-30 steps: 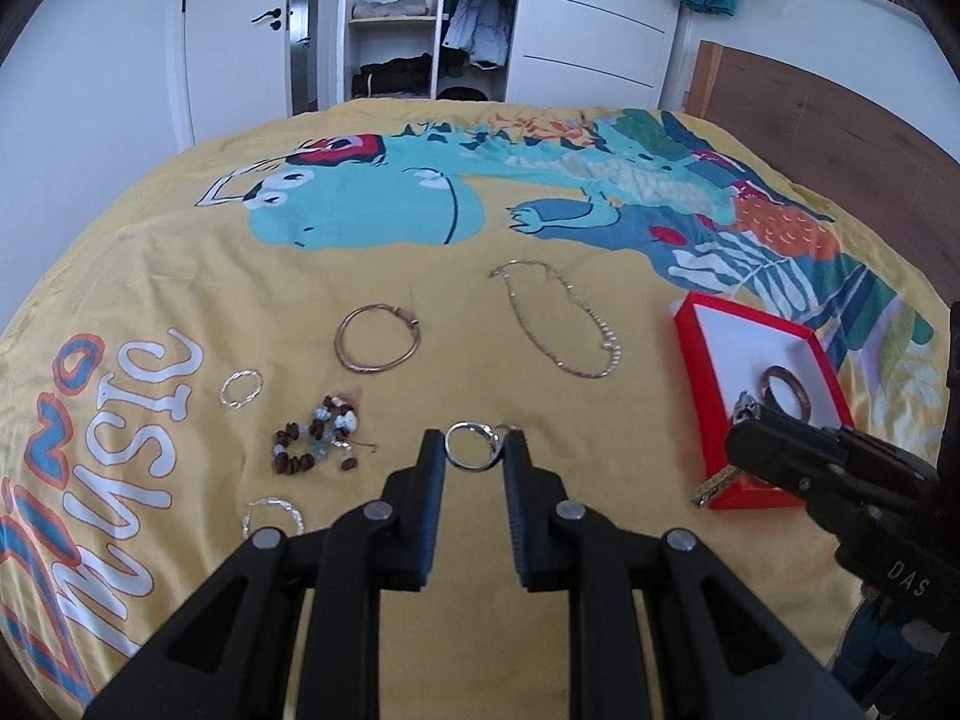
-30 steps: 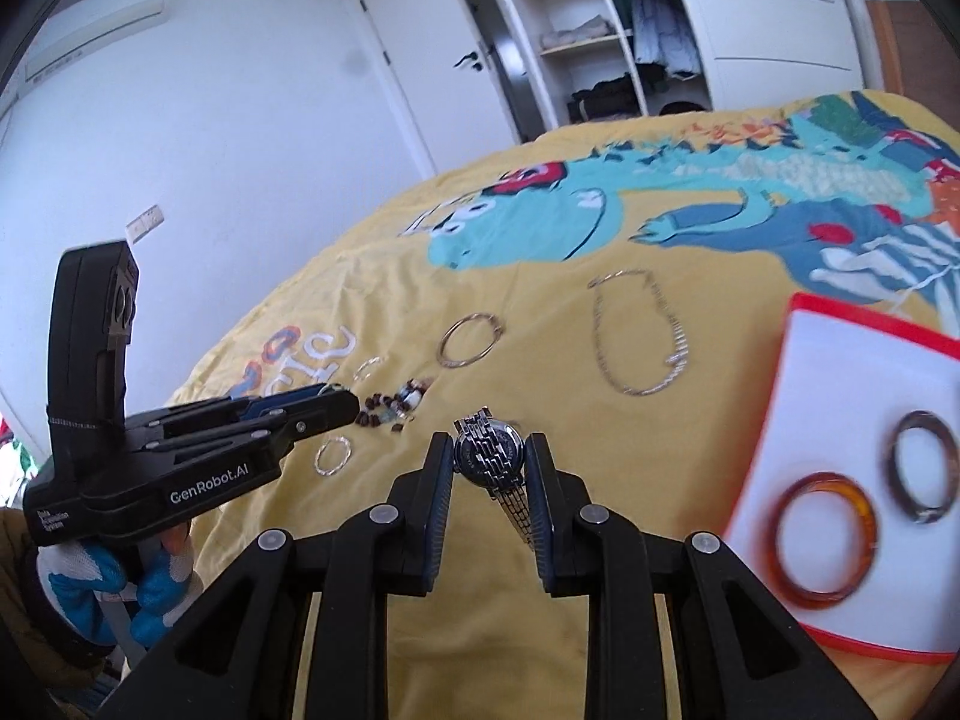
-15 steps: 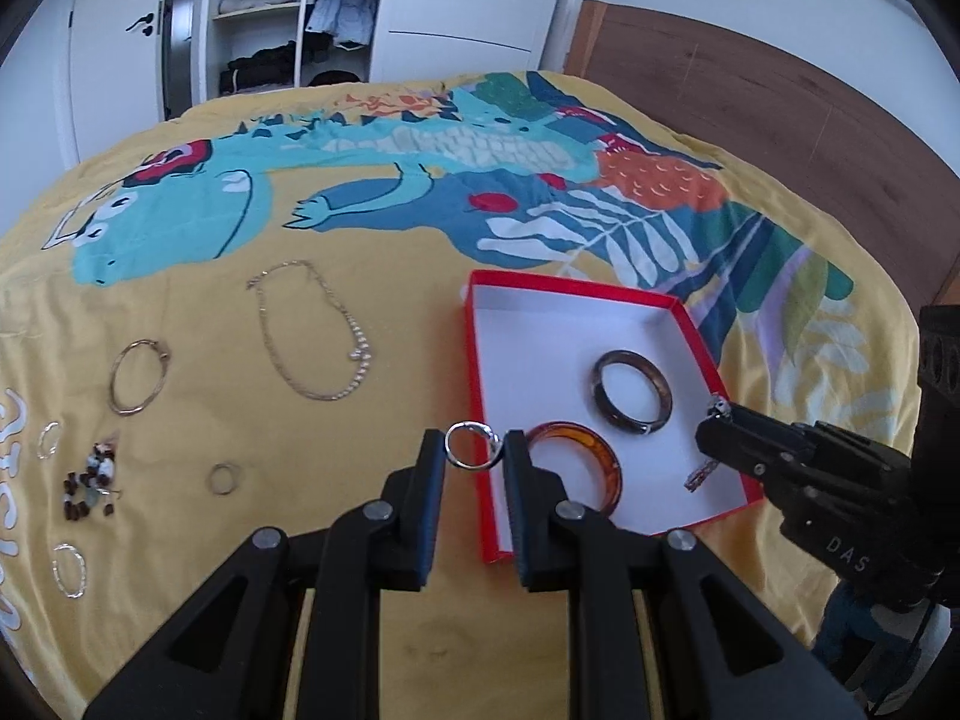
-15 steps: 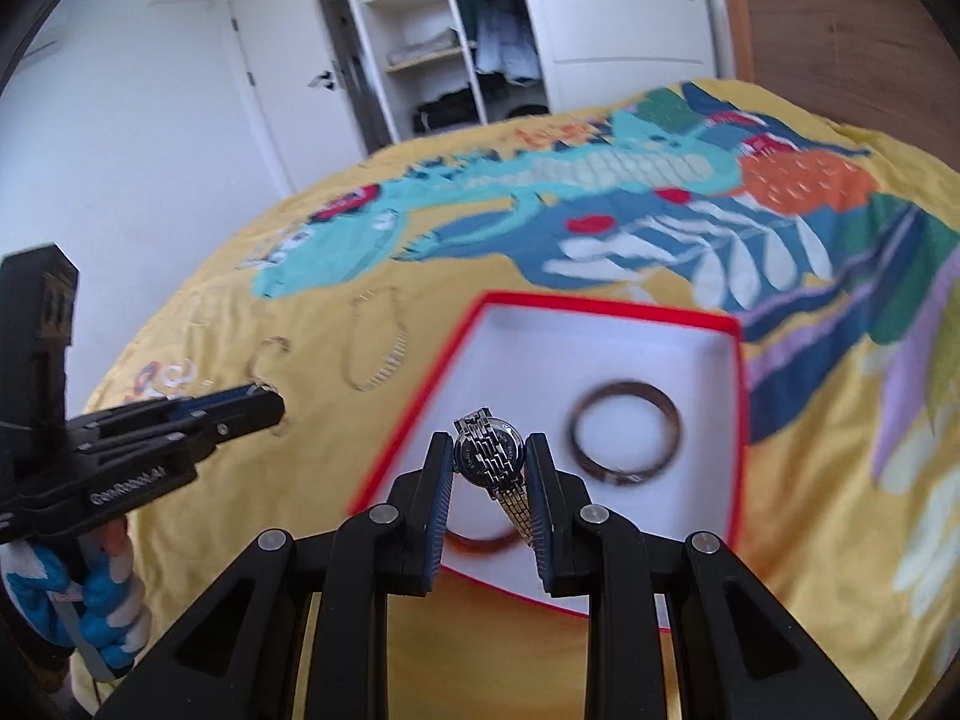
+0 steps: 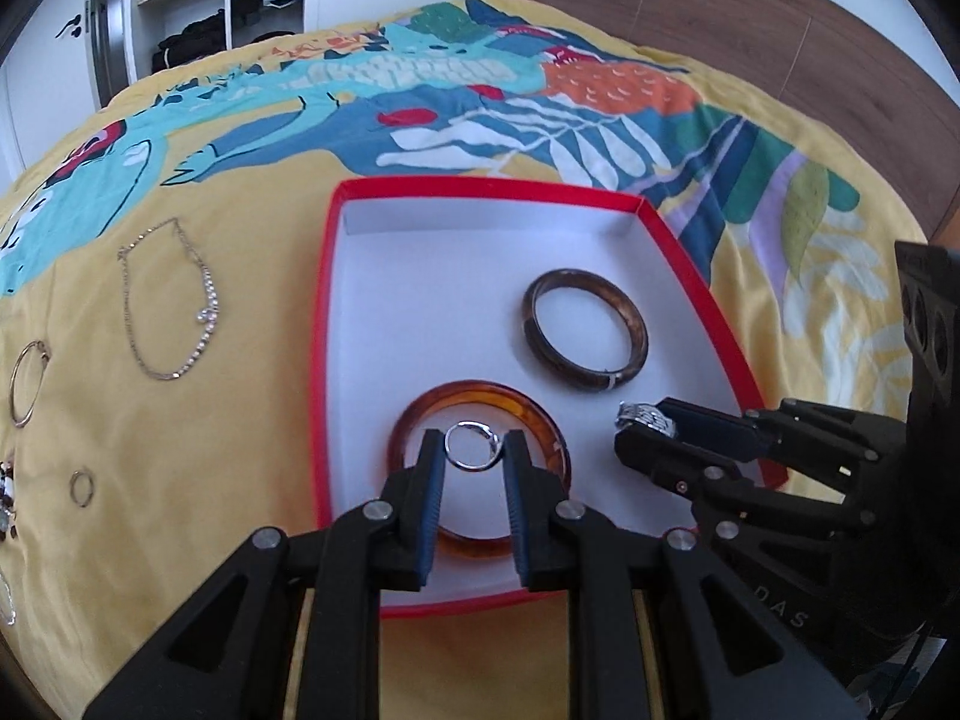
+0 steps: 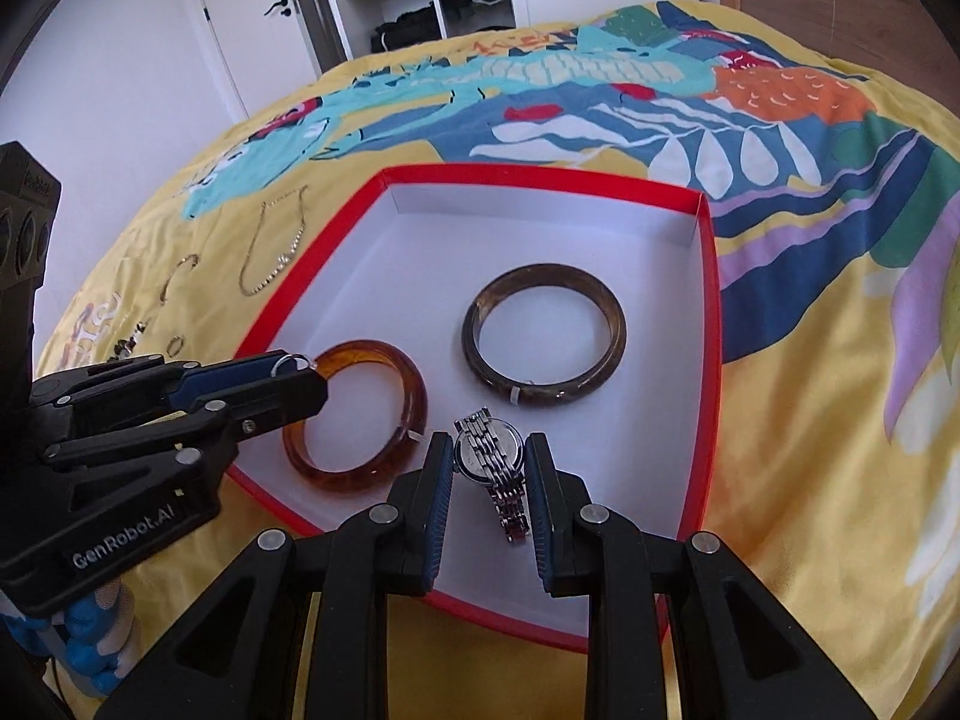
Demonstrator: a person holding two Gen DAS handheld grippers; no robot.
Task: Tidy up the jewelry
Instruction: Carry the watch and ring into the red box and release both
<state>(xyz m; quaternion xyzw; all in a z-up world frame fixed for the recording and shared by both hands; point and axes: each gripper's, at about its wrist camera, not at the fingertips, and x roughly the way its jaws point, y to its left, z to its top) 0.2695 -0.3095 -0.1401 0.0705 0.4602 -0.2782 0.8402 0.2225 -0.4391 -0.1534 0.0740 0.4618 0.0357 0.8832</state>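
Jewelry lies partly sorted on a yellow bedspread point(image 5: 198, 480) printed with a cartoon dinosaur. Seen from the left wrist, the left gripper point(image 5: 474, 456) pinches a small silver ring point(image 5: 472, 447) between its two pads, holding it above an amber bangle point(image 5: 420, 420) that lies inside a red-rimmed box point(image 5: 324, 324) with a white floor. A darker brown bangle point(image 5: 585, 330) lies flat in the same box, farther back and to the right, apart from the amber one. At right, the right gripper point(image 5: 636, 429) reaches in over the box's near right corner, a silver watch point(image 5: 645, 417) clamped at its tips. Left of the box, on the cloth, lie a thin chain necklace point(image 5: 171, 300), a large hoop point(image 5: 27, 384) and a small ring point(image 5: 81, 487); further pieces at the left edge are too cut off to name.

Seen from the right wrist, the right gripper point(image 6: 489, 462) grips the silver watch point(image 6: 489, 456) by its case, the metal strap hanging down between the jaws, above the near part of the box point(image 6: 708, 324). The brown bangle point(image 6: 543, 333) lies just beyond it, the amber bangle point(image 6: 357, 414) to the left. The left gripper point(image 6: 294, 372) enters from the left, narrowly closed on the silver ring point(image 6: 292, 363) over the amber bangle's far rim. The necklace point(image 6: 273, 252) and smaller pieces lie on the bedspread point(image 6: 810, 480) beyond, well apart from the box.
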